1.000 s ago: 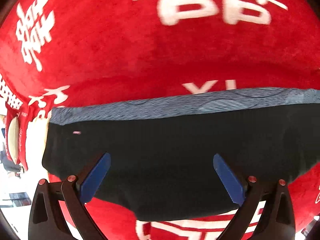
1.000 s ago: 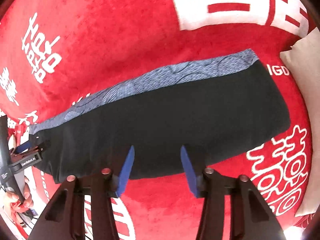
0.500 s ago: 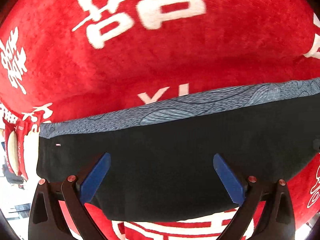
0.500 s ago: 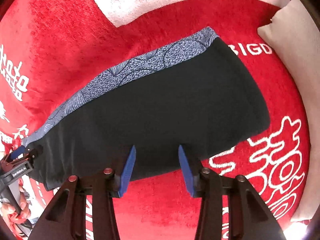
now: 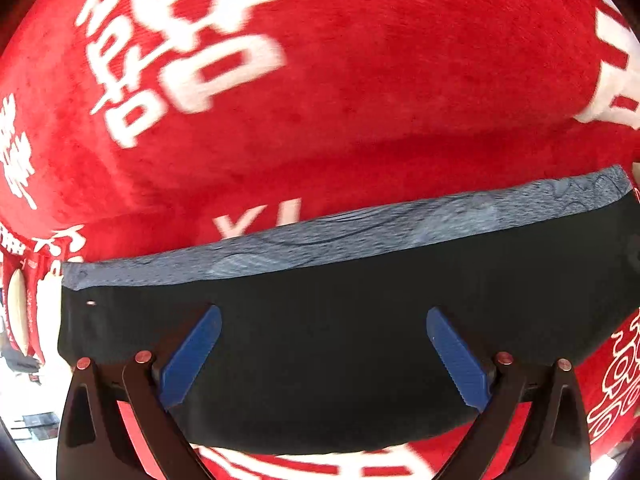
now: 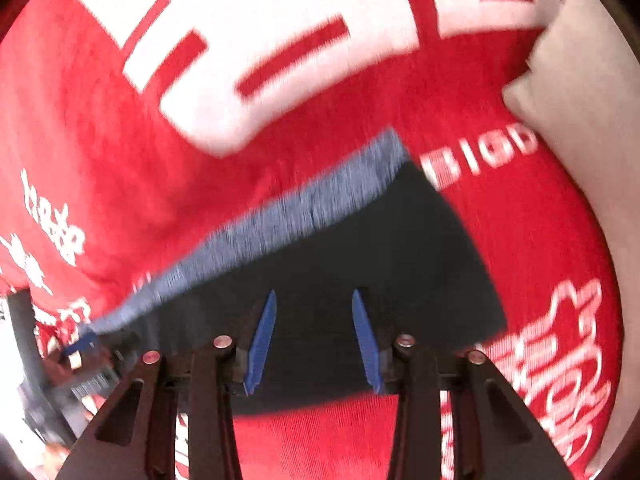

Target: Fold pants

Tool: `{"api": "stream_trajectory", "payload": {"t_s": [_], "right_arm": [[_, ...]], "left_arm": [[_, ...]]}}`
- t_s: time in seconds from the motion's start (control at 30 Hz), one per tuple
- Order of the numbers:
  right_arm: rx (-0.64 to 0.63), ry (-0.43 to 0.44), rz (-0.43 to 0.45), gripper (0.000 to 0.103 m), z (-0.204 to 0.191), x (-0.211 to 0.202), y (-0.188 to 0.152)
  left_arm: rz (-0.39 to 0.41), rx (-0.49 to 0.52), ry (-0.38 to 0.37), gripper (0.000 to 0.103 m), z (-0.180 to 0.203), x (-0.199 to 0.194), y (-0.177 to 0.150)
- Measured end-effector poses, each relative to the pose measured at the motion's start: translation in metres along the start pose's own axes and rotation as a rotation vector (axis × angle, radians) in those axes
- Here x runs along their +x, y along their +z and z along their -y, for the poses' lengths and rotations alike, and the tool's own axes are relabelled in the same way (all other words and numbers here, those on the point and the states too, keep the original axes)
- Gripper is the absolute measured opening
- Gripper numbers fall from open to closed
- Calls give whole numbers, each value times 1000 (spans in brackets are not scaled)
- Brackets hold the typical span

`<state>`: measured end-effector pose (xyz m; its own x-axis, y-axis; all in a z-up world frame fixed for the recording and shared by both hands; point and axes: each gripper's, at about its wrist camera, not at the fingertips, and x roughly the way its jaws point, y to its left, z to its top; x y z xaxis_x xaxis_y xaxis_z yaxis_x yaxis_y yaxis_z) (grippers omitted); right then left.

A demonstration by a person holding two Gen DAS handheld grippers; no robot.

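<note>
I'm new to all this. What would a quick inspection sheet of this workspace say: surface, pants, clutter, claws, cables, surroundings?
Surface: red cloth with white lettering.
Job's things: dark pants lying flat, patterned blue-grey band along the far edge.
Clutter: beige cushion at the right edge.
Claws: left claw wide open over the pants; right claw open, narrower, over the pants' near edge; neither holds anything.
Cables: nothing seen.
Surroundings: blurred, cannot tell.

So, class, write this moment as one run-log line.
pants: flat on red blanket | left gripper: open above pants | right gripper: open above pants
</note>
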<state>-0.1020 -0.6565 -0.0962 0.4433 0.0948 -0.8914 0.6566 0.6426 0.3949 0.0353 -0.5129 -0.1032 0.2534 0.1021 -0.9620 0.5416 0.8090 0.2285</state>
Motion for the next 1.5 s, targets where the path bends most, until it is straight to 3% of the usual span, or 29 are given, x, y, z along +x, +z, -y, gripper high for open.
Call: {"api": "stream_trajectory", "payload": {"t_s": [0.17,0.23,0.33,0.4,0.5,0.6,0.67,0.7,0.77,0.8,0.9,0.93,1.0,1.1,1.37,1.43,1.5], "right_arm": [[-5,-72,-34,40,25,21,33],[29,-60,-36,11,39,19,34],[95,-78,1,8,60,-3,25],[125,-105,26,13,68,-21,13],[187,-46,47,14,81,-49,-13],[126,-33,58,16,75,-60,-34],[90,-84,28,22,77,-49,-42],[149,-96,-1,22,91,-43,-45],[320,11,28,25,121,-54,-56],[350,31,47,29,126,-61,-62],[383,134,75,59,133,-77,-79],[391,173,71,61,133,-77,-82],[429,272,47,61,130,-63,-92],[467,345,48,61,121,-45,-96],[531,476,81,61,120,-5,-85],[521,466,90,61,118,-10,-78],[432,418,101,61,100,-12,-67]], "left_arm": [[-24,34,17,103,28,17,-5],[-54,47,31,103,34,23,-8],[-16,53,27,103,40,14,-6],[28,69,35,103,46,3,0],[57,79,10,103,56,-5,10],[64,113,7,103,74,-1,14],[39,148,17,103,87,10,10],[17,166,30,103,93,18,5],[25,175,35,103,94,21,-1],[39,178,36,103,93,20,-2],[36,189,39,103,95,21,-2],[35,190,42,103,96,22,-1],[39,197,52,103,98,24,-1],[47,215,51,103,98,24,-1],[62,244,50,103,100,20,-2],[66,248,52,103,101,19,-2],[66,249,49,103,101,19,-2]]}}
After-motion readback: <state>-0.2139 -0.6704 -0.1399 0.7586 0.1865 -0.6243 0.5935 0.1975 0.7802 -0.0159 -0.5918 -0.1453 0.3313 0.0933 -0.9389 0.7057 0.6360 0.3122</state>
